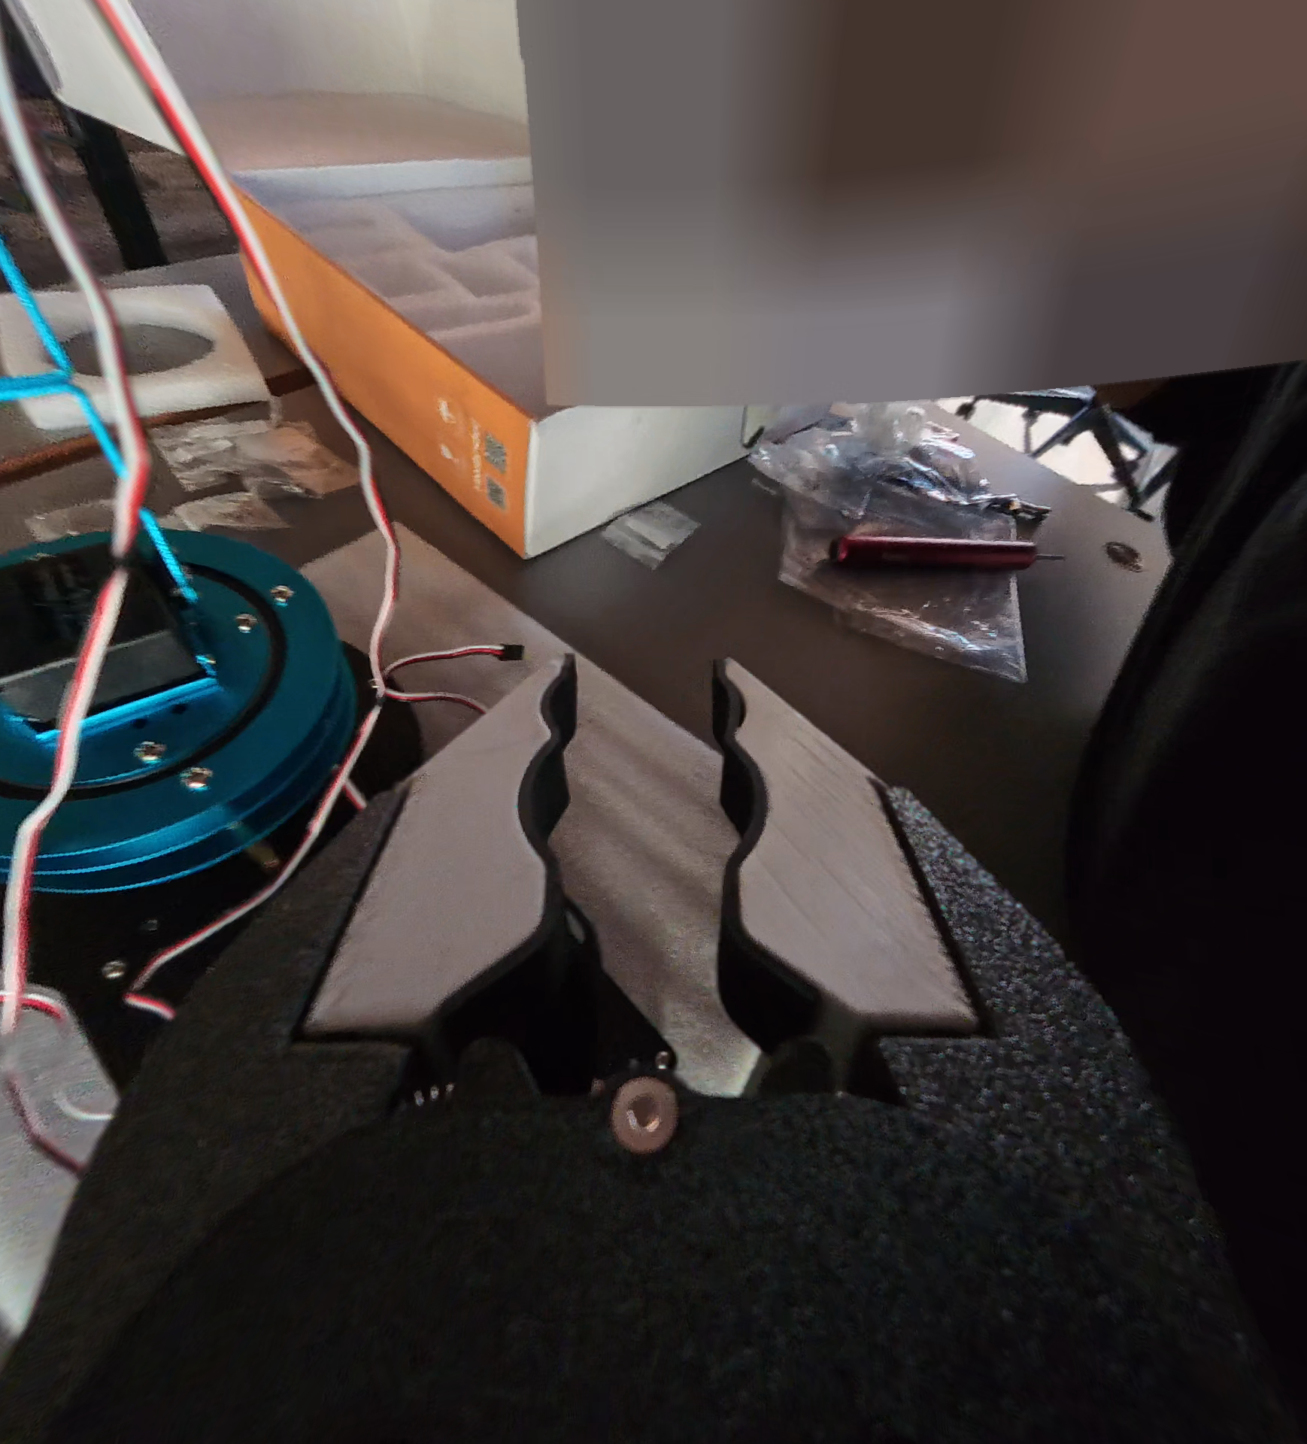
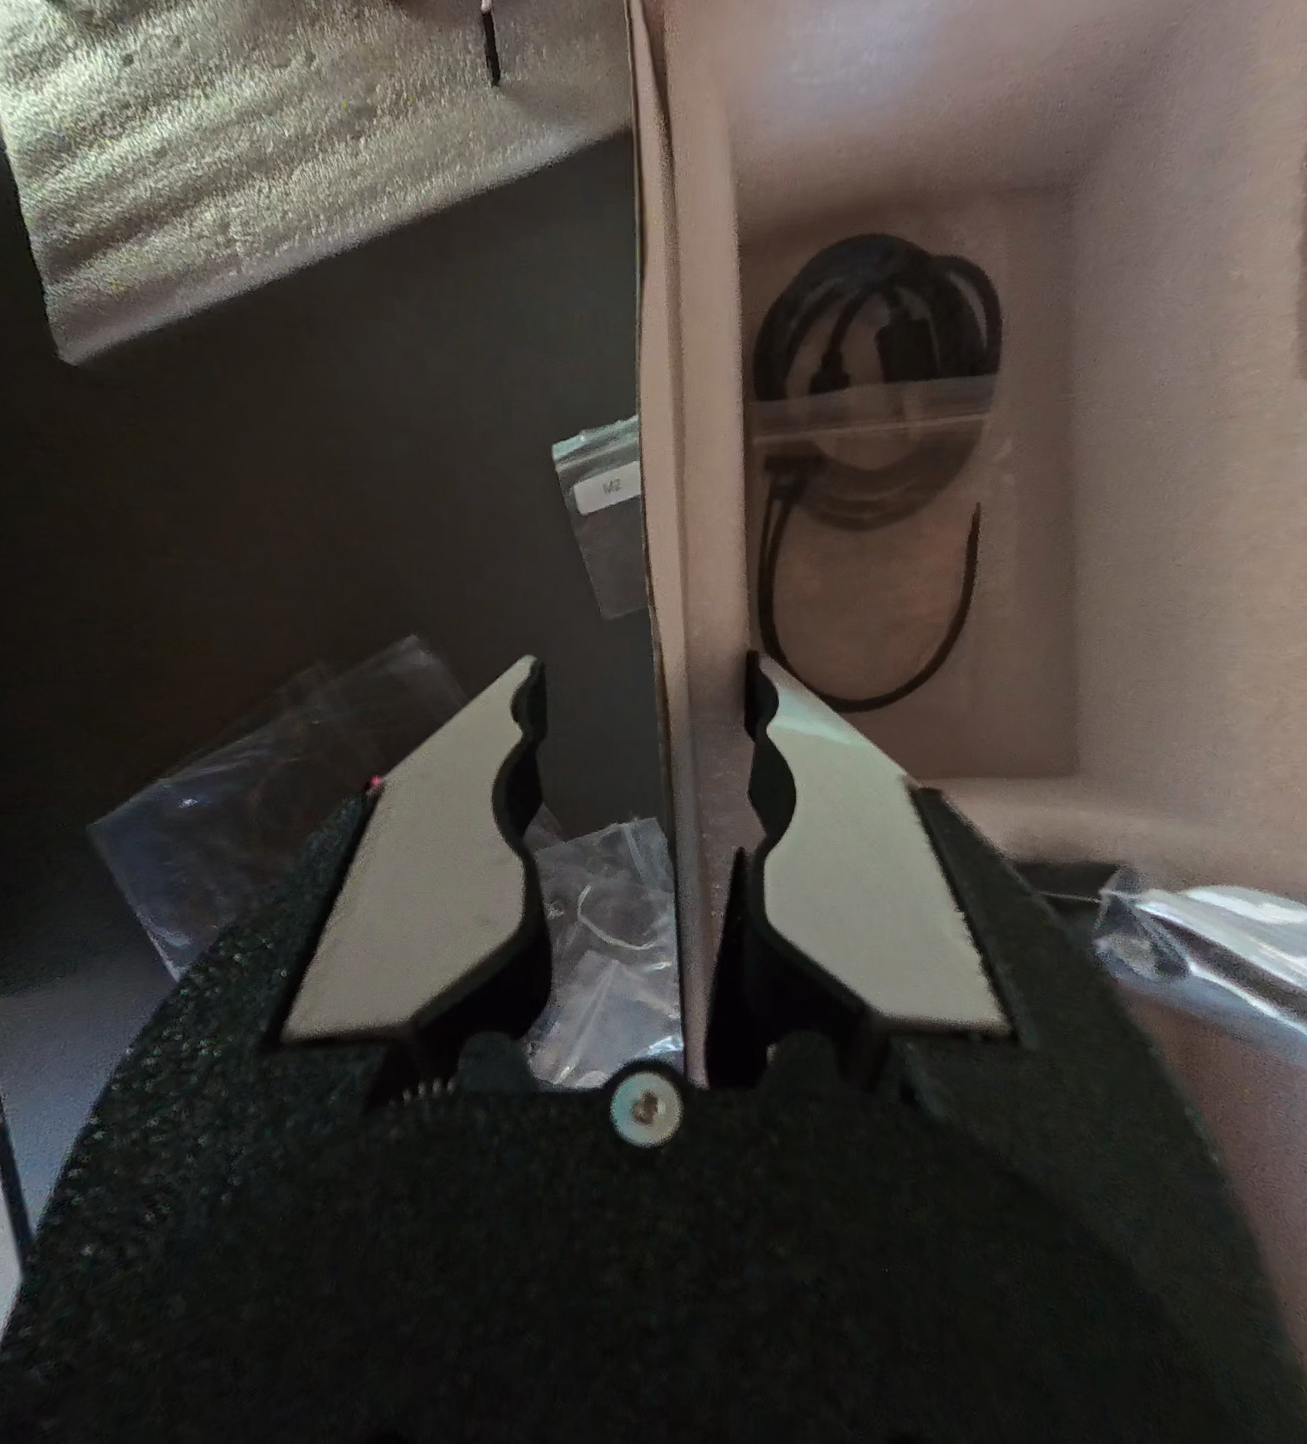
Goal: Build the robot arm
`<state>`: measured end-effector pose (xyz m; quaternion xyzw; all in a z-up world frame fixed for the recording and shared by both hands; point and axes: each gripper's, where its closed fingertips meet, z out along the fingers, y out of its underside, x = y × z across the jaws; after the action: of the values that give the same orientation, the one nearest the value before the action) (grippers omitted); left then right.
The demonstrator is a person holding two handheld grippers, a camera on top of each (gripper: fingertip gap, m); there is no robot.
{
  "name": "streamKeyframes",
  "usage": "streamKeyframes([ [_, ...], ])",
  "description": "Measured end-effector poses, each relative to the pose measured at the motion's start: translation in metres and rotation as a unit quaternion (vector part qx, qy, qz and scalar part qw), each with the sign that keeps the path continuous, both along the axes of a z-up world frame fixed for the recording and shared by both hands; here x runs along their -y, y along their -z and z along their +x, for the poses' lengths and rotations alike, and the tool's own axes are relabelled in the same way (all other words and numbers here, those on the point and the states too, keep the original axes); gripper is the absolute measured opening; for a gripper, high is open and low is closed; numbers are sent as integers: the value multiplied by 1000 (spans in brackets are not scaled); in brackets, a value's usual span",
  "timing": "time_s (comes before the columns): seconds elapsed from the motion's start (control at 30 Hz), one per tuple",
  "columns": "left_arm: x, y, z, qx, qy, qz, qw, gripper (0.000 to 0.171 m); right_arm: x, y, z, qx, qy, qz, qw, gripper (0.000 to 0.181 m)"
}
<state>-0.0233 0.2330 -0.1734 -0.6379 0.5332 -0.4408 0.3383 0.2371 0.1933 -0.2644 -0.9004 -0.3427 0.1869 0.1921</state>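
My left gripper has its jaws spread wide and holds nothing. It hangs low over the dark worktop. Just to its left sits a blue ring with small screws, on a black plate. Red and white wires hang down past the ring, and one loose plug lies near my left jaw. Farther off lie a red screwdriver on a plastic bag, and an orange box.

My right gripper is spread too. The thin box wall stands up between the jaws. The right jaw seems to touch it; the left one stays clear. Past the wall, inside the foam, a bagged black cable rests in a pocket. Small clear bags lie on the worktop below.

To move well here, I think I must go slowly and keep my jaws away from the hanging wires.
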Motion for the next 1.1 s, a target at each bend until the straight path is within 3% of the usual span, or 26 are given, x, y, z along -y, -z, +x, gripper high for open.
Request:
streamKeyframes([
  [0.1, 10, 6, -5, -5, 8, 7, 1000, 34, -4, -23, 0, -14, 17, 33, 999, 53],
  [0.23, 9, 12, -15, -14, 8, 18, 1000, 34, -5, -68, 43, 33, 97, 130, 986, 48],
  [0.4, 0, 12, -21, -4, 7, 14, 1000, 34, 25, -91, 89, 65, 194, 154, 967, 42],
  [0.63, -4, 18, -15, -3, 12, 8, 1000, 34, 40, -72, 105, 96, 205, 125, 966, 41],
  [0.87, -3, 22, -10, -5, 16, 2, 1000, 34, 33, -47, 114, 152, 161, 97, 970, 29],
  [1.0, 3, 23, -3, -6, 33, 8, 999, 34, 22, -14, 117, 154, 94, -1, 984, 32],
  [1.1, 6, 22, -5, -8, 31, 20, 999, 34, 21, 13, 113, 117, 85, -119, 982, 42],
])
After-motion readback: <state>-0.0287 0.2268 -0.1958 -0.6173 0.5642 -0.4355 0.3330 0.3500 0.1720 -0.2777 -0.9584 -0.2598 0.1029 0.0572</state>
